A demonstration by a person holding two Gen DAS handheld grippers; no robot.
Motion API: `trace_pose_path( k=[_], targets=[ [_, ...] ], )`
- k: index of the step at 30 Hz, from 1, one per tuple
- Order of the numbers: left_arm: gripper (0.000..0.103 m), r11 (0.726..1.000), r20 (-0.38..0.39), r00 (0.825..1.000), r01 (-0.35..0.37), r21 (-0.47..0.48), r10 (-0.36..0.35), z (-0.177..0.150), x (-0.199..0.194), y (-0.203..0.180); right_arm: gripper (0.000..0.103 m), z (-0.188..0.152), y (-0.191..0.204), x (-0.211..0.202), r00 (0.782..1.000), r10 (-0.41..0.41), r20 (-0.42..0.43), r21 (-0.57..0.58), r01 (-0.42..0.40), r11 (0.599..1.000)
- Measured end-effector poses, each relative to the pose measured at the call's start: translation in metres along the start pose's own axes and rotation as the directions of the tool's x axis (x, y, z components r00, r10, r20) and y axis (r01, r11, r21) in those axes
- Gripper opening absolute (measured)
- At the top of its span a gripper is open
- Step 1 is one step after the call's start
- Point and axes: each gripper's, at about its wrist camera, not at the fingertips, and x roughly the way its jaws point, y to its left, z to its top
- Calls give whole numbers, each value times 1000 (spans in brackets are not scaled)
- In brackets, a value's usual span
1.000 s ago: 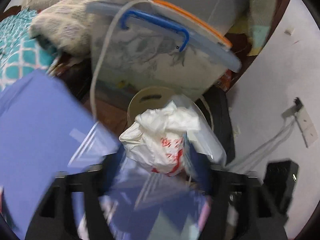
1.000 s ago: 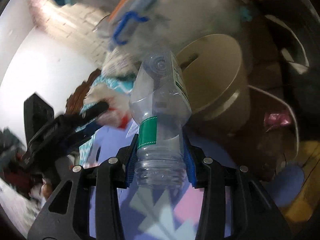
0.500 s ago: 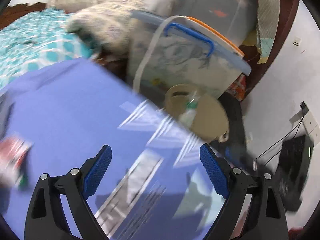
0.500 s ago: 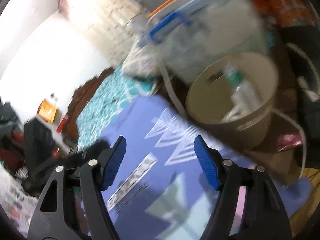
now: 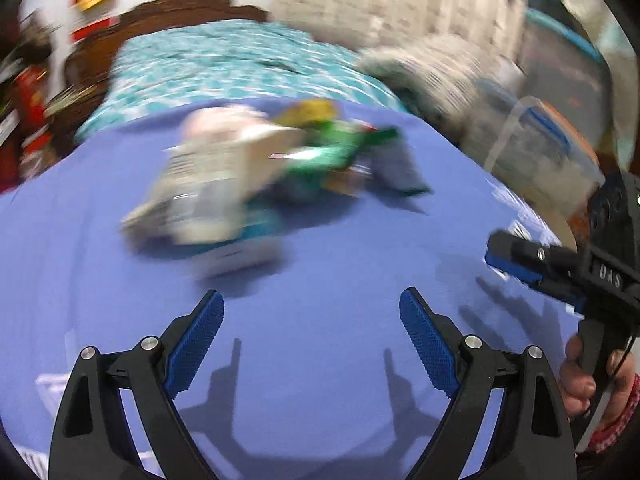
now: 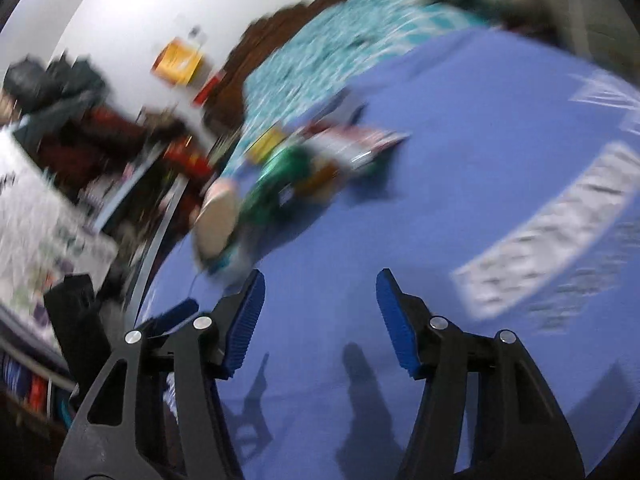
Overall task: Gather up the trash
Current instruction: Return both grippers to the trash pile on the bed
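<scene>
- The left gripper (image 5: 311, 322) hangs over a blue-violet cloth (image 5: 328, 280) with its jaws spread wide and nothing between them; only bare cloth and the jaws' own shadows show in the gap.
- The right gripper (image 6: 320, 320) is also empty. Its jaws stand apart over the same cloth (image 6: 460, 152), and they have just been closing somewhat, with nothing between them.
- The trash pile (image 5: 256, 176) lies on the cloth at about 11 o'clock from the left gripper, well apart from its fingertips. The picture is blurred, but pale paper or cartons make up the left part, a green wrapper (image 5: 340, 152) lies toward 1 o'clock of the pile, and something yellow sits at its far edge.
- In the right wrist view the same trash pile (image 6: 288, 188) lies at about 11 o'clock from the gripper, near the cloth's left edge, with a round pale piece (image 6: 218, 220) at its near end and a green wrapper (image 6: 280, 184) beside it.
- In the left wrist view the right gripper (image 5: 520, 260) comes in at 3 o'clock, held by a hand (image 5: 588, 376) at the lower right edge.
- Behind the cloth, at 12 o'clock, lies a teal patterned bedspread (image 5: 224, 64) against a dark wooden headboard (image 5: 168, 12).
- A clear storage box (image 5: 544, 148) with a blue handle stands at 2 o'clock in the left wrist view, beside a pale knitted bundle (image 5: 432, 68).
</scene>
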Motion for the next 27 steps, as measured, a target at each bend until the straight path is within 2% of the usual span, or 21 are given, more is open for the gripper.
trace_pose_path(
  k=[4,7,9,12,14,15,17,19,21,25,27],
  targets=[
    [81,989,45,999,0,-149,6,-12,-22,61,55,13,56,37,994,69,-88,-110,-78,991],
    [78,963,54,998,34,-268,-20,-20,-32,98,55,24,93,75,979,115,-170,-148,-140,979],
    [78,943,79,996,56,-327,-32,-24,-42,116,55,30,108,98,976,105,-192,-171,-139,975],
    [78,934,89,996,61,-351,-31,-29,-50,125,53,36,129,142,969,78,-235,-199,-126,972],
    [76,924,99,994,87,-373,-54,-31,-53,129,13,34,133,156,962,78,-262,-210,-136,968],
    [75,923,104,993,86,-376,-50,-32,-53,131,13,31,136,159,957,87,-277,-207,-148,967],
    [75,923,110,993,86,-375,-48,-32,-54,130,8,22,140,145,950,138,-279,-224,-204,953],
    [75,928,111,992,95,-361,-59,-32,-54,126,8,8,148,117,955,150,-255,-309,-227,924],
    [75,934,106,992,103,-343,-70,-30,-52,120,8,-7,144,88,956,164,-242,-345,-243,907],
    [75,949,88,993,97,-301,-74,-28,-47,108,9,-36,133,46,980,79,-182,-491,-160,856],
    [77,958,84,994,87,-273,-67,-27,-47,102,9,-46,129,36,974,85,-211,-515,-184,837]
  ],
)
